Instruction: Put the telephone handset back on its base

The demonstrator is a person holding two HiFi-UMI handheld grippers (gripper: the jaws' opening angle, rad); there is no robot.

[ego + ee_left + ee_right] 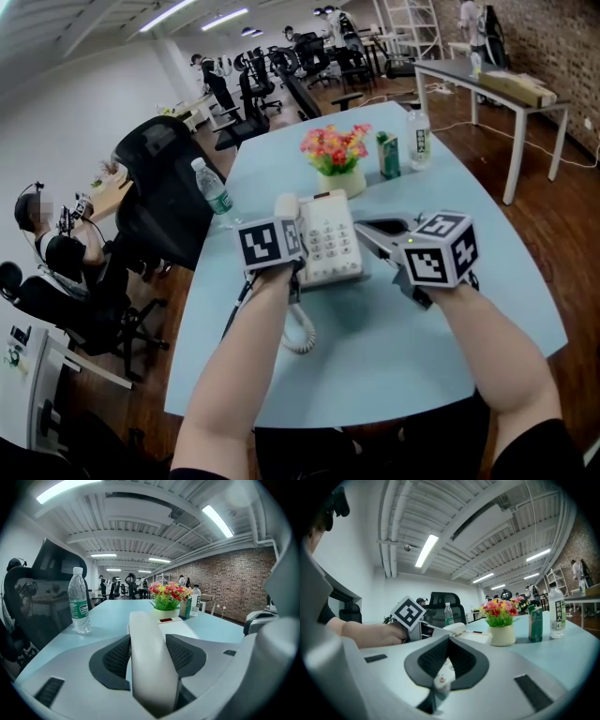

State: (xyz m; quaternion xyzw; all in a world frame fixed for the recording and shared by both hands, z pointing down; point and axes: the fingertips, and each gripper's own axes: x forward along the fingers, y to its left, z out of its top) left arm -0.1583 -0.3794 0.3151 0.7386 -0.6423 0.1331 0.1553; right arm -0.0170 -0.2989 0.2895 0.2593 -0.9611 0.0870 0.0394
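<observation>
The white telephone base (333, 242) lies in the middle of the pale blue table (375, 347). The white handset (286, 207) runs along the base's left side, with my left gripper (289, 231) shut on it. In the left gripper view the handset (150, 663) fills the gap between the pads, and the base (177, 628) shows just beyond. A coiled cord (300, 330) hangs toward the near edge. My right gripper (368, 230) comes in from the right, shut on the base's right edge. The right gripper view shows keys of the base (442, 680) between the pads.
A pot of flowers (338, 161), a green carton (388, 156) and a bottle (419, 137) stand behind the phone. A water bottle (213, 192) stands at the table's left edge beside a black office chair (159, 192). A person (58, 251) sits at far left.
</observation>
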